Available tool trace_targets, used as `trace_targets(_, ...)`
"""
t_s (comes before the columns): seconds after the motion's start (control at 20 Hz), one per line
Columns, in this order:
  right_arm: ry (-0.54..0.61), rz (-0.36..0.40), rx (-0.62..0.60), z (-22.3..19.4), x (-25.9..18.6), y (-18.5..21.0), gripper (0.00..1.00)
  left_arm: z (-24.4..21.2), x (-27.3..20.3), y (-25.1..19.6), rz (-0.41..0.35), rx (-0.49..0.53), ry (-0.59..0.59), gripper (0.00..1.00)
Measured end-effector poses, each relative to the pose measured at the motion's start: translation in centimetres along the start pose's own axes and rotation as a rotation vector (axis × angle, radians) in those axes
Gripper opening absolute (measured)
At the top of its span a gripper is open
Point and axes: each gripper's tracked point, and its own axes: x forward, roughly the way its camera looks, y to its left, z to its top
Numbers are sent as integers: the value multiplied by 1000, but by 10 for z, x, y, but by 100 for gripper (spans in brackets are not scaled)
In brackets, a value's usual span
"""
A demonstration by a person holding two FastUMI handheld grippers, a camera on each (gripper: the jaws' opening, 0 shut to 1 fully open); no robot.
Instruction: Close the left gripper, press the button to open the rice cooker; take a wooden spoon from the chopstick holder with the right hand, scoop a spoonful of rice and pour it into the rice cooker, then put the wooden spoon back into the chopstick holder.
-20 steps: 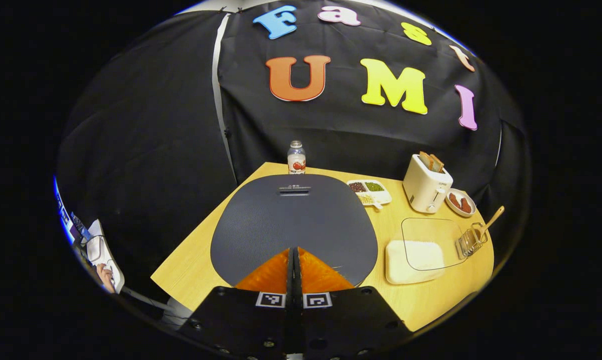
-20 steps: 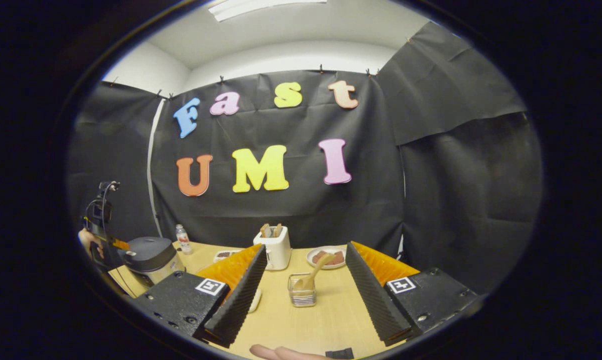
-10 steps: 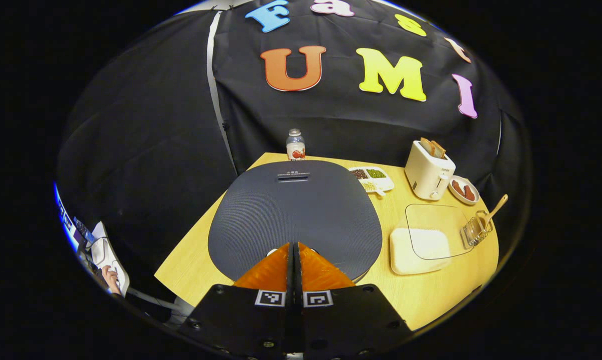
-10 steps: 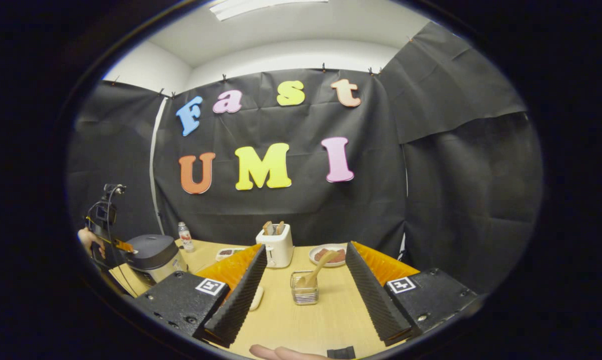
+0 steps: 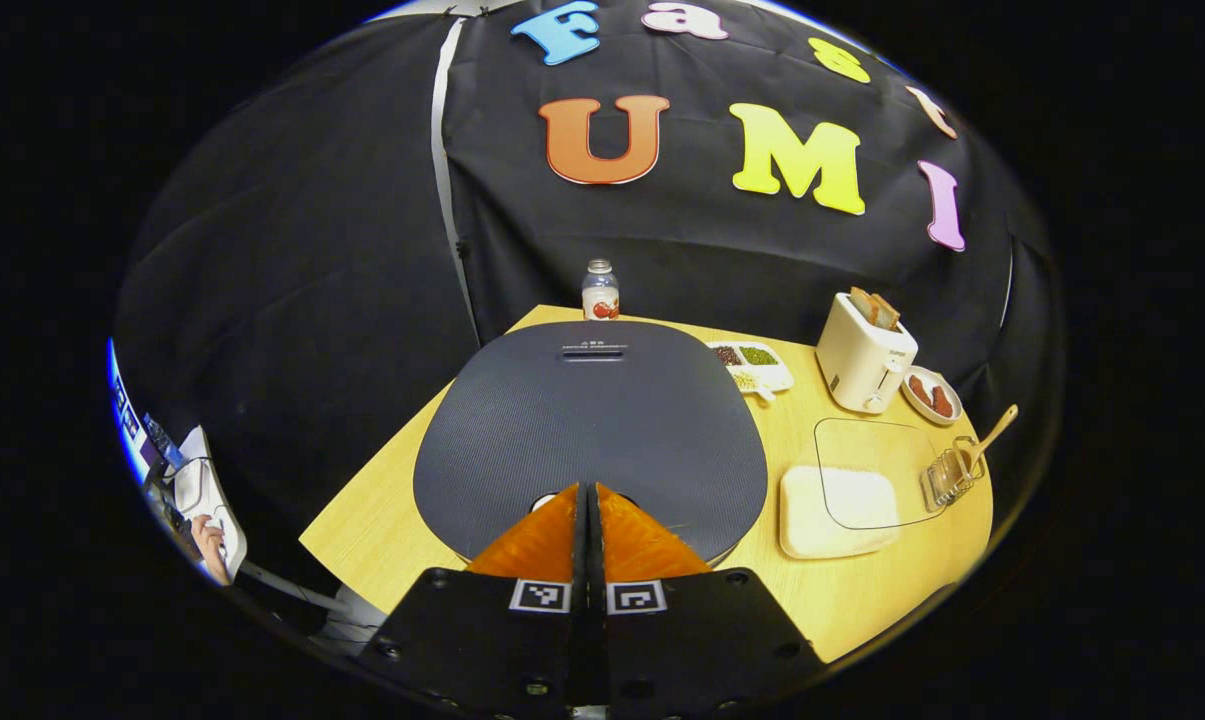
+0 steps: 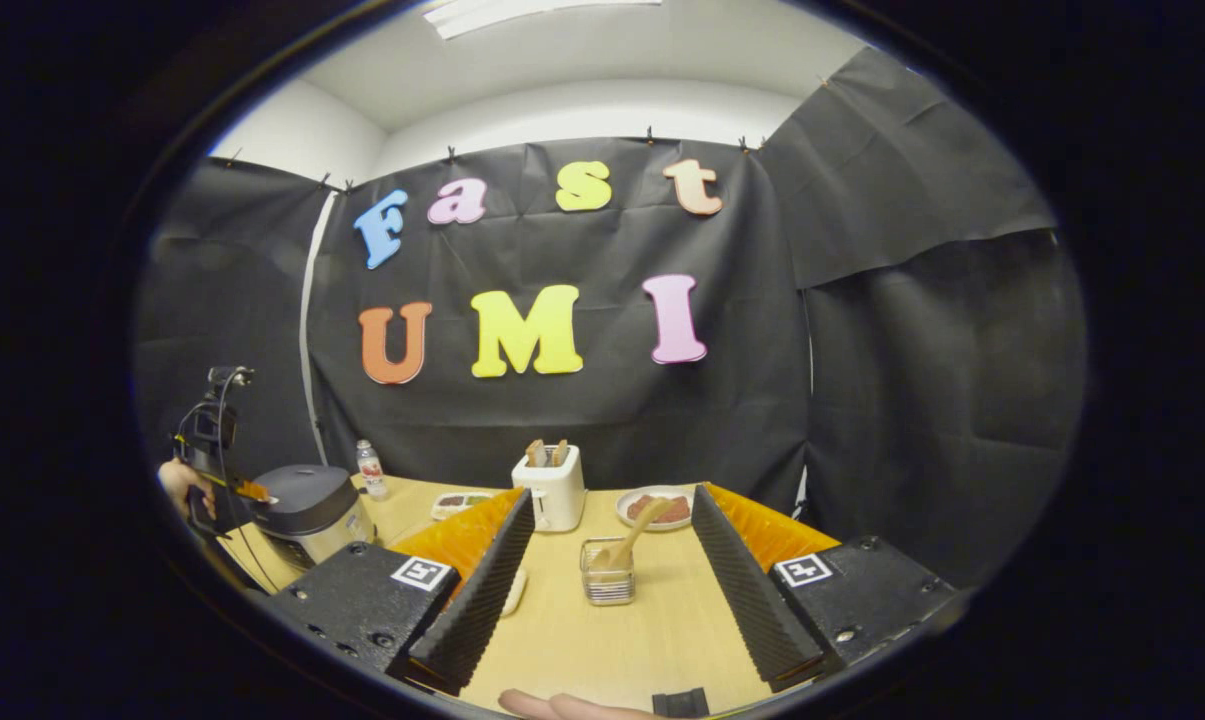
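L gripper: jaws closed, nothing between; tips at near edge of rice cooker, lid down.
R gripper: jaws wide open, empty; chopstick holder w/ wooden spoon ahead in the gap, bare table between.
Right of cooker: rice container, toaster.
Behind cooker: bottle.
Hidden: button, under tips.

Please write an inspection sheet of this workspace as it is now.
Surface: light wooden table, bare in front.
Job's things: dark-lidded rice cooker, lid down; wooden spoon upright in clear chopstick holder; white rice tray.
Clutter: white toaster with bread; plate of reddish food; small bottle; divided dish of beans.
Grippers: left claw shut, tips at cooker's front edge; right claw open, facing holder.
Cables: thin cable on left claw's rig.
Surroundings: black cloth wall.
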Motion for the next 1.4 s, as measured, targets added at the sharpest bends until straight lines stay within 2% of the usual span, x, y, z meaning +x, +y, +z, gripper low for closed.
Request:
trace_targets(0.15,-18,-12,-12,7,-9,-4,100,8,-4,0,24,-25,-14,0)
trace_targets(0.2,-20,-20,-12,7,-12,-8,95,9,-9,1,36,-28,-20,0)
trace_targets(0.25,-24,-27,-7,8,-14,-10,100,20,-17,1,39,-23,-63,0)
trace_targets(0.3,-27,-30,-2,8,-16,-10,95,35,-24,1,46,-17,-113,0)
trace_targets(0.4,-25,-32,-1,6,-18,-12,95,61,-46,-7,15,-18,-208,1)
trace_targets(0.5,-21,-34,-1,5,-17,-13,95,87,-77,-15,-4,-1,-294,48)
trace_targets(0.6,-16,-28,9,3,-16,-12,95,89,-98,-14,12,-26,-345,95)
trace_targets(0.65,-12,-23,16,2,-14,-11,100,91,-110,-17,2,-32,-364,96)
trace_targets(0.7,-8,-19,21,-1,-14,-10,95,91,-119,-22,-11,-28,-386,95)
trace_targets(0.8,2,-19,29,-5,-11,-13,95,90,-139,-23,-22,-17,-424,95)
trace_targets(0.85,7,-23,30,-6,-8,-14,95,90,-146,-26,-32,-10,-449,100)
trace_targets(0.9,12,-25,33,-9,-4,-15,100,89,-153,-30,-42,-7,-470,95)
trace_targets(0.95,15,-25,38,-11,-1,-16,95,86,-161,-32,-49,-3,-492,95)
trace_targets(1.0,22,-24,43,-14,3,-16,95,83,-167,-35,-55,3,-515,95)
trace_targets(1.05,26,-21,47,-17,9,-15,95,79,-175,-37,-63,15,-537,100)
trace_targets(1.1,29,-16,49,-19,16,-15,95,74,-180,-41,-68,31,-557,95)
trace_targets(1.15,35,-3,50,-23,24,-13,95,67,-184,-44,-74,46,-571,95)
trace_targets(1.2,43,3,55,-28,34,-13,100,62,-189,-47,-78,55,-586,95)
trace_targets(1.25,52,8,61,-31,44,-14,95,57,-192,-49,-85,62,-599,95)
trace_targets(1.3,58,9,63,-37,53,-15,100,52,-196,-52,-96,67,-610,95)
trace_targets(1.4,74,7,62,-48,74,-18,100,43,-202,-59,-126,71,-620,95)
